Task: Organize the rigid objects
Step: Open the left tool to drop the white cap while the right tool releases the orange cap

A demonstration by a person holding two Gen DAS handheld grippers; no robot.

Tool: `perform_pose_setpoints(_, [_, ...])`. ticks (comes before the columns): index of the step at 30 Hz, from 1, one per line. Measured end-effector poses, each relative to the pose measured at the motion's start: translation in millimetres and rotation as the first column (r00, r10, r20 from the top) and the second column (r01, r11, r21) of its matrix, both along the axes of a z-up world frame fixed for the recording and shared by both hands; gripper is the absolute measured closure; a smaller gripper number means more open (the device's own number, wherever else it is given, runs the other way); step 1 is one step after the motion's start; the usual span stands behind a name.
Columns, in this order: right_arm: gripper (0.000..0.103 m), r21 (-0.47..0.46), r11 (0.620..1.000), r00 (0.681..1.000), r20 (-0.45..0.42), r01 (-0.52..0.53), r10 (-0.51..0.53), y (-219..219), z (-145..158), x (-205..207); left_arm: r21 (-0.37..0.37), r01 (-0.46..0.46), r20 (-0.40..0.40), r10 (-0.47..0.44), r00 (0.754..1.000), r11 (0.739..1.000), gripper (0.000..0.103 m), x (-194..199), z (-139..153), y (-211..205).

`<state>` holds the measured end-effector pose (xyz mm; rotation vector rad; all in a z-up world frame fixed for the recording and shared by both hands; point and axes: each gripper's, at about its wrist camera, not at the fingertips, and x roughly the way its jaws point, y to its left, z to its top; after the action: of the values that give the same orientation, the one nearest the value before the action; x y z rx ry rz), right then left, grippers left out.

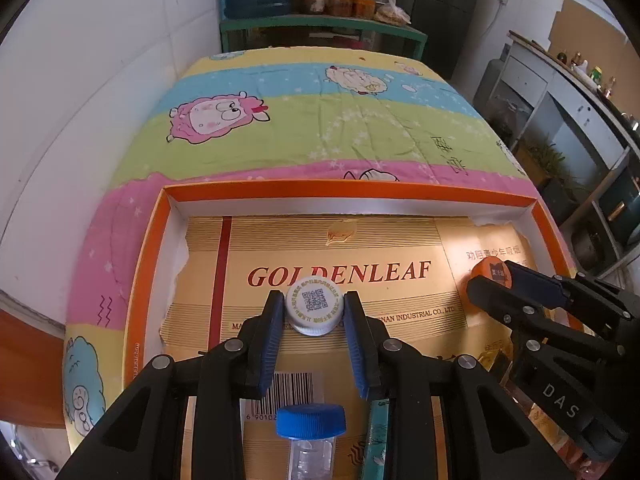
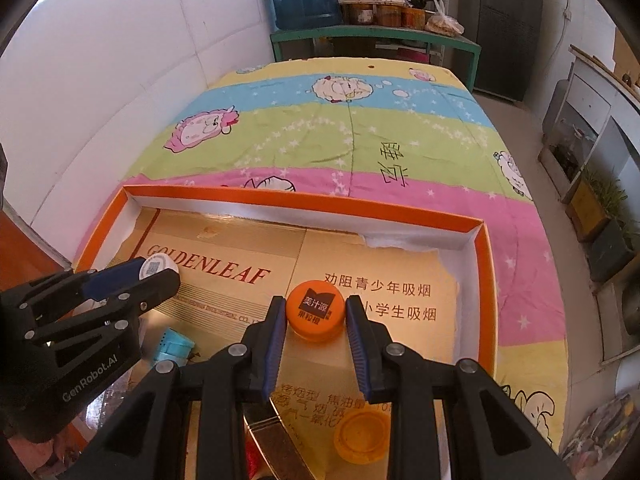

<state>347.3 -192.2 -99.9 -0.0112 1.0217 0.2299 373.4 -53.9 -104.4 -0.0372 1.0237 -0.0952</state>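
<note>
- Two tongs each gripped a bottle cap above the orange-rimmed cardboard tray (image 1: 152,240).
- Left tongs (image 1: 314,312) clamped the round white plastic QR-printed cap (image 1: 315,309).
- Right tongs (image 2: 316,314) clamped the round orange plastic cap (image 2: 316,310).

White cap (image 1: 315,309) with a dark QR square and a ring of green print, dead centre of the left view. Orange cap (image 2: 316,314) with a dark brown label and white characters, centre of the right view. Blue ribbed pads (image 1: 269,344) on black fingers. Orange-rimmed box (image 1: 348,191), white inside walls, gold striped floor with red "GOLDENLEAF" lettering. Blue-lidded clear vial (image 1: 311,440) at bottom. Behind, a quilt (image 1: 320,120) in yellow, blue, green and pink bands, with cartoon sheep and white stars.
</note>
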Motion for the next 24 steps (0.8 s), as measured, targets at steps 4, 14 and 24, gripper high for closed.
perform_pose_setpoints(4, [0.072, -0.004, 1.0, 1.0, -0.004, 0.004, -0.004, -0.2, -2.6, 1.2, 0.009, 0.004, 0.001, -0.004, 1.0, 1.0, 0.072, -0.4, -0.3, -1.5])
perform_pose_setpoints(14, [0.072, -0.04, 0.999, 1.0, 0.005, -0.011, 0.011, 4.6, -4.1, -1.1, 0.008, 0.017, 0.008, -0.017, 1.0, 1.0, 0.058, -1.2, -1.0, -2.4])
perform_pose_setpoints(24, [0.063, -0.052, 0.999, 1.0, 0.017, -0.017, 0.018, 6.9, -3.3, -4.0, 0.023, 0.004, 0.017, -0.004, 1.0, 1.0, 0.055, -3.5, -1.1, -0.8])
